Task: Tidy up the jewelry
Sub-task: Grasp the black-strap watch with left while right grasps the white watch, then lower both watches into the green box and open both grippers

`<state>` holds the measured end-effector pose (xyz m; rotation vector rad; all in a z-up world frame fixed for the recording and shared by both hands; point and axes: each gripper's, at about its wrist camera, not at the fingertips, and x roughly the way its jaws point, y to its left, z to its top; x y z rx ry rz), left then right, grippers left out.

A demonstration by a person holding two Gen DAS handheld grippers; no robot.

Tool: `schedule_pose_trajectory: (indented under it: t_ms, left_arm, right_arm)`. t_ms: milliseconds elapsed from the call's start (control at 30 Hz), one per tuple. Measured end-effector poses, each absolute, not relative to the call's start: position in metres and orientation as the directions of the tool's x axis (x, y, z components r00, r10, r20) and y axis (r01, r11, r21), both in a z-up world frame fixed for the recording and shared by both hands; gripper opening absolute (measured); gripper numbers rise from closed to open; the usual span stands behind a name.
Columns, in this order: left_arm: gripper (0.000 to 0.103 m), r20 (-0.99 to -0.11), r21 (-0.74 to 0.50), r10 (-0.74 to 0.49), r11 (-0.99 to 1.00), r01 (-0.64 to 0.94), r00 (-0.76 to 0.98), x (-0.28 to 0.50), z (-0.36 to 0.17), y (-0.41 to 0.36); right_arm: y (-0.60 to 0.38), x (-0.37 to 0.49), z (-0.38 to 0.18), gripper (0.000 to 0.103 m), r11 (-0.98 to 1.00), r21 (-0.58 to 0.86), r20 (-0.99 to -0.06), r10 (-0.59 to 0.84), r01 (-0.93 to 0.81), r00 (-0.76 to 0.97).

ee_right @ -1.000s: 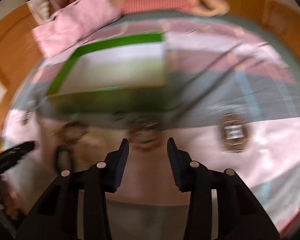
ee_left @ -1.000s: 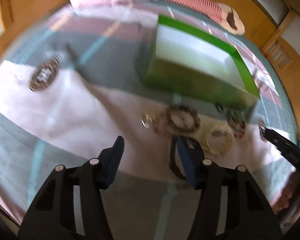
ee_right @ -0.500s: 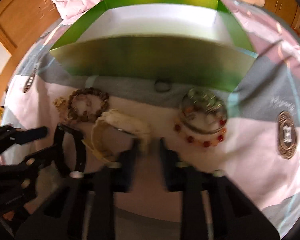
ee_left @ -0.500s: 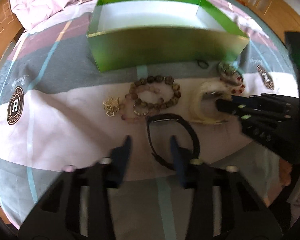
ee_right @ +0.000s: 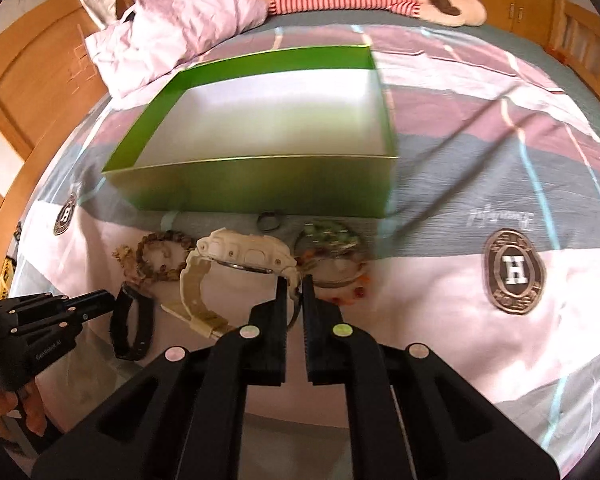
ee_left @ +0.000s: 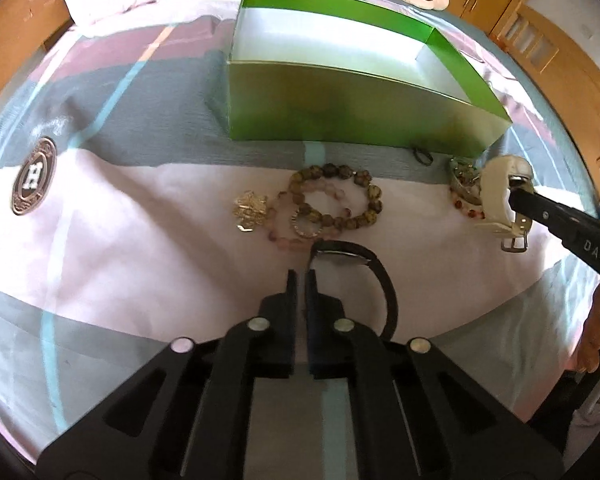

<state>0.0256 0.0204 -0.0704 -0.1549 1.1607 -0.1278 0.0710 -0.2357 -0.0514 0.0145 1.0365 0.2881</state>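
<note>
1. Left wrist view, quick count: one green box point(ee_left: 352, 76), open on top with a white inside, sat on the bedspread point(ee_left: 112, 216). In front of it lay one brown beaded bracelet point(ee_left: 340, 200), one pink beaded bracelet point(ee_left: 288, 224) overlapping it, one gold brooch point(ee_left: 250, 210) just left of those, one small dark ring point(ee_left: 422, 156) by the box wall, one black watch point(ee_left: 364, 276) and one cream watch point(ee_left: 500, 196).
2. Same view: the left gripper point(ee_left: 302, 276) reached in low from the bottom edge, jaws pinched nearly together on the black watch at the end of its face, strap curling off to the right.
3. The cream watch was at the right, raised off the bedspread on the other gripper's tip, buckle dangling.
4. Right wrist view: one green box point(ee_right: 260, 120), one cream watch point(ee_right: 236, 264), one black watch point(ee_right: 134, 320), one dark ring point(ee_right: 270, 222), and a reddish bead bracelet point(ee_right: 332, 256) with a green one on it.
5. The right gripper point(ee_right: 296, 284) had its jaws almost closed, clamped on the cream watch at the case's right end.
6. The left gripper point(ee_right: 100, 300) poked in from the left, touching the black watch.
</note>
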Motion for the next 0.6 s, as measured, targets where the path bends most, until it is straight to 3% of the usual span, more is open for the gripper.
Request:
schedule_pose_trajectory:
  t_ms: [133,200,267,300,333,367,600]
  left_arm:
    - [0.033,-0.914,-0.154,-0.163,0.987,0.054,0.371,0.030,-0.081,0.001]
    - [0.033,-0.919,-0.150,-0.165,0.986,0.070,0.359,0.033,-0.086,-0.007]
    - [0.033,-0.920,-0.117,-0.135,0.991,0.071,0.368,0.035,-0.089,-0.012]
    - [0.025,-0.920,-0.102,-0.118,0.993,0.063,0.375,0.035,-0.090,-0.011]
    - [0.009,-0.919,-0.089,-0.104,0.994,0.055,0.381,0.036,-0.089,-0.011]
    - [0.006,-0.918,-0.087,-0.098,0.995,0.045,0.383,0.037,-0.088,-0.010]
    - [0.004,-0.825,-0.213,-0.179,0.977,-0.001,0.537,0.020,-0.034,0.013]
  right_arm:
    - [-0.246,0.075,-0.056,0.007,0.966,0.168,-0.856,0.241,-0.194,0.457]
    - [-0.251,0.075,-0.057,0.007,0.966,0.186,-0.861,0.248,-0.180,0.444]
    - [-0.253,0.073,-0.056,0.007,0.967,0.184,-0.863,0.246,-0.179,0.441]
    - [-0.252,0.071,-0.055,0.007,0.966,0.180,-0.863,0.245,-0.185,0.441]
    - [-0.251,0.069,-0.054,0.008,0.965,0.177,-0.862,0.246,-0.192,0.444]
    - [-0.250,0.067,-0.053,0.008,0.965,0.176,-0.860,0.248,-0.196,0.446]
    - [-0.254,0.068,-0.039,0.008,0.964,0.206,-0.831,0.263,-0.169,0.489]
